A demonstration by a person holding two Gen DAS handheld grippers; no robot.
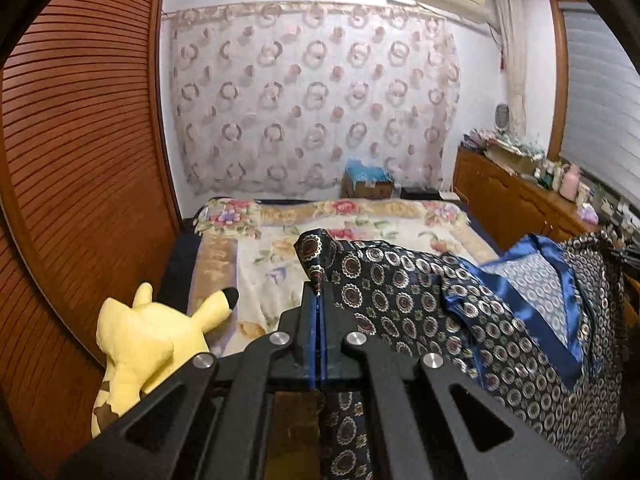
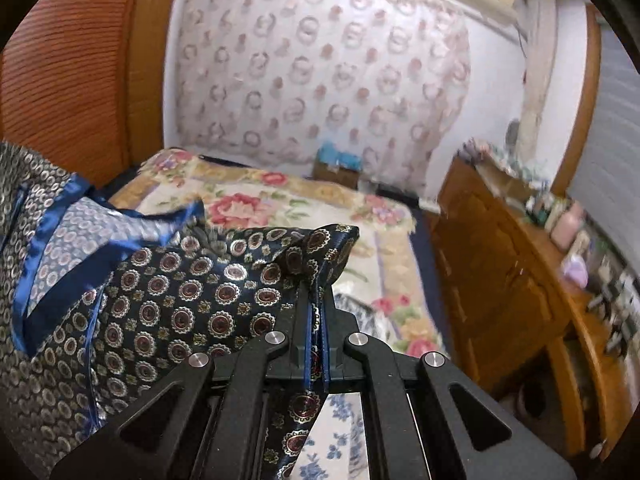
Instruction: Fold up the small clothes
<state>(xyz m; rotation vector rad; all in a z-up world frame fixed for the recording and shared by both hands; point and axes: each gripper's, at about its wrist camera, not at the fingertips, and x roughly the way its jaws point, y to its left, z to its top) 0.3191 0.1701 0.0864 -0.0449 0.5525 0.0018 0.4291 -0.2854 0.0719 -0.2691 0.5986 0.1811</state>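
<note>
A dark navy satin garment (image 1: 432, 304) with round medallion print and bright blue trim hangs stretched between my two grippers above the bed. My left gripper (image 1: 319, 292) is shut on its left corner, which sticks up past the fingertips. In the right wrist view the same garment (image 2: 172, 292) spreads to the left, and my right gripper (image 2: 316, 296) is shut on its right corner. The blue-edged lining (image 1: 532, 280) shows at the middle of the cloth. Part of the fabric droops under each gripper.
A floral blanket (image 1: 272, 248) covers the bed below. A yellow plush toy (image 1: 148, 344) lies at the bed's left edge beside a slatted wooden wardrobe (image 1: 80, 160). A wooden dresser (image 2: 500, 280) with clutter on top runs along the right. A patterned curtain (image 1: 312, 100) hangs on the far wall.
</note>
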